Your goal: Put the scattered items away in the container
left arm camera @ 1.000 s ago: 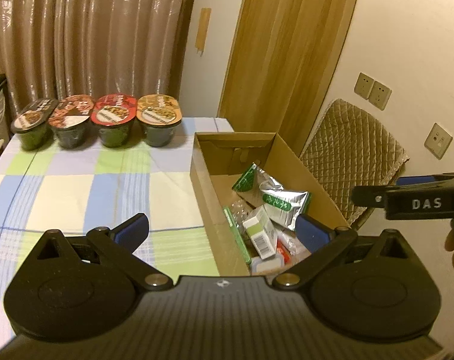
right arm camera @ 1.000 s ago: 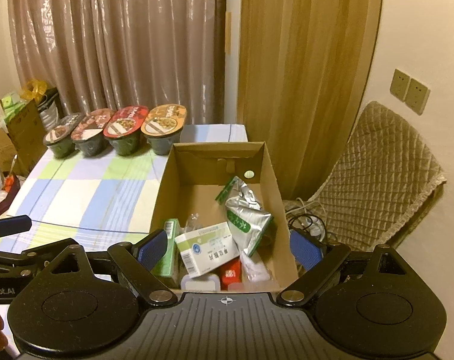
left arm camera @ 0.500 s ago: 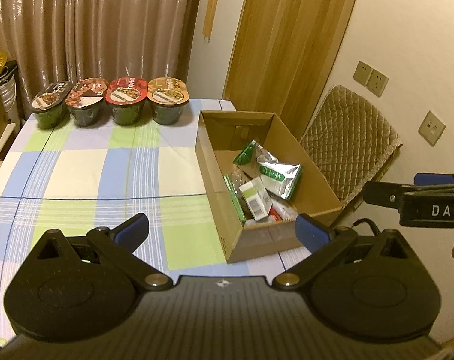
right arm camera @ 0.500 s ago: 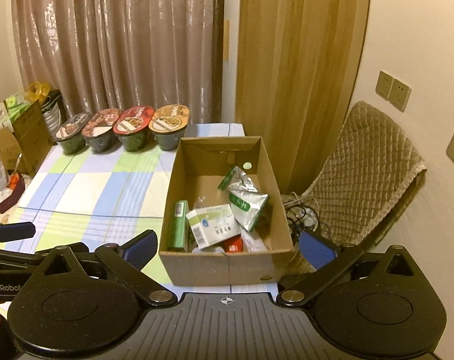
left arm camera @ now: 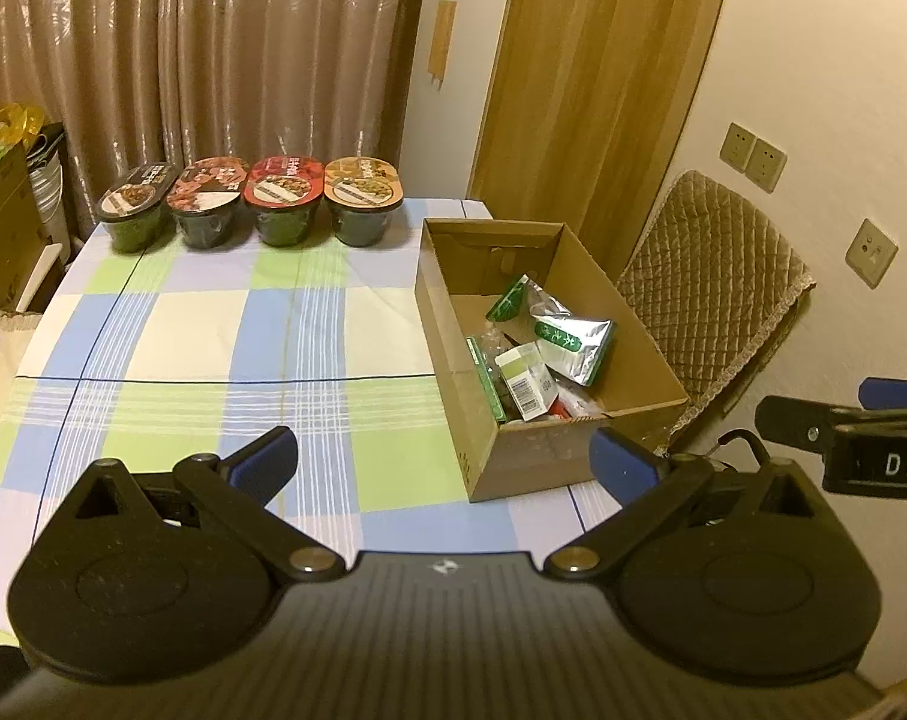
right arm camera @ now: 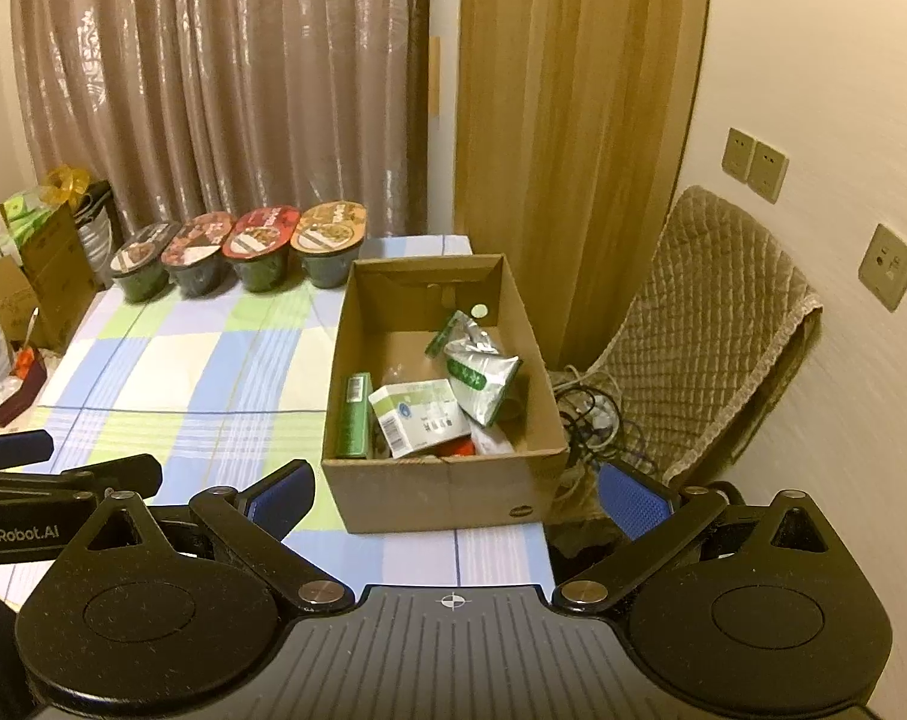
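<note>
Both grippers are held back from the table, jaws spread wide and empty: left gripper [left arm camera: 444, 459], right gripper [right arm camera: 456, 489]. The cardboard box [right arm camera: 447, 495] sits at 12 o'clock of the right gripper, already holding packets. Tidying appears complete; the next move, if any, is the four bowls [right arm camera: 237, 249] at 10 o'clock.

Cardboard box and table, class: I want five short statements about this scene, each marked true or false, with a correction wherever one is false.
1. The cardboard box holds a silver pouch. True.
2. Four lidded bowls stand in a row at the table's far edge. True.
3. The left gripper is shut on a white carton. False: its jaws are open and empty; the white carton lies in the box.
4. The box lies tipped on its side. False: it stands upright, open at the top.
5. The right gripper is open and empty. True.
</note>
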